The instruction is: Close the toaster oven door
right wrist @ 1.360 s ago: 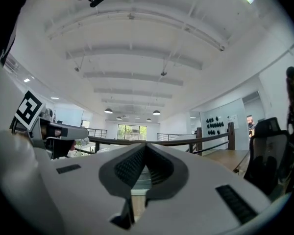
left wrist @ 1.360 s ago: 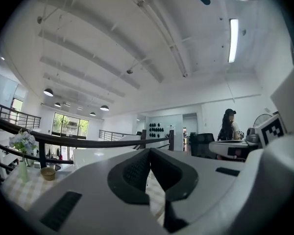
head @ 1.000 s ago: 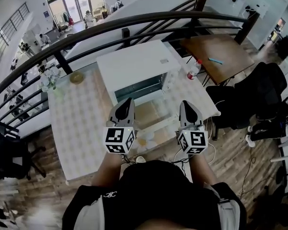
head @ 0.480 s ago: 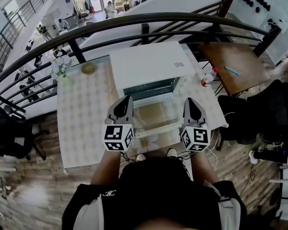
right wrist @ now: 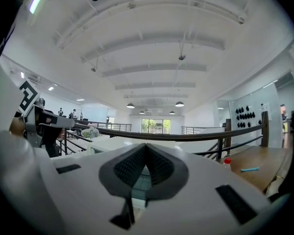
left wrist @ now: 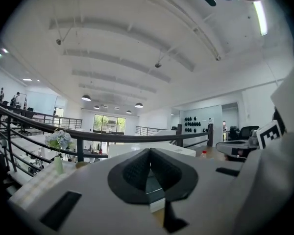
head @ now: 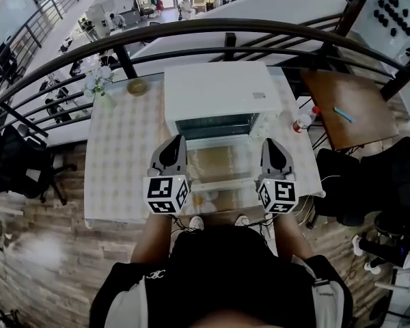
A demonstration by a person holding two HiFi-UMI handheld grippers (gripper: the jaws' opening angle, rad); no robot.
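A white toaster oven [head: 222, 94] stands on the pale table [head: 119, 156]. Its glass door [head: 222, 161] hangs open, lying flat toward me with the handle bar [head: 225, 182] at the near edge. My left gripper [head: 175, 139] hovers above the door's left side and my right gripper [head: 268, 142] above its right side, both pointing level at the oven. Neither touches the door. In the left gripper view the left gripper [left wrist: 149, 151] has its pads together with nothing between them. The right gripper [right wrist: 146, 146] looks the same, with the oven [right wrist: 112, 142] beyond it.
A vase of flowers [head: 99, 80] and a small bowl [head: 137, 86] sit at the table's far left, a red-capped bottle [head: 303, 121] at its right edge. A dark railing [head: 191, 29] runs behind. A brown table [head: 342, 108] and black chairs [head: 389, 176] stand to the right.
The head view has swung so the oven now sits square ahead. Both grippers turned with it, and the right one shifted a little. The jaws stayed shut and the door stayed open.
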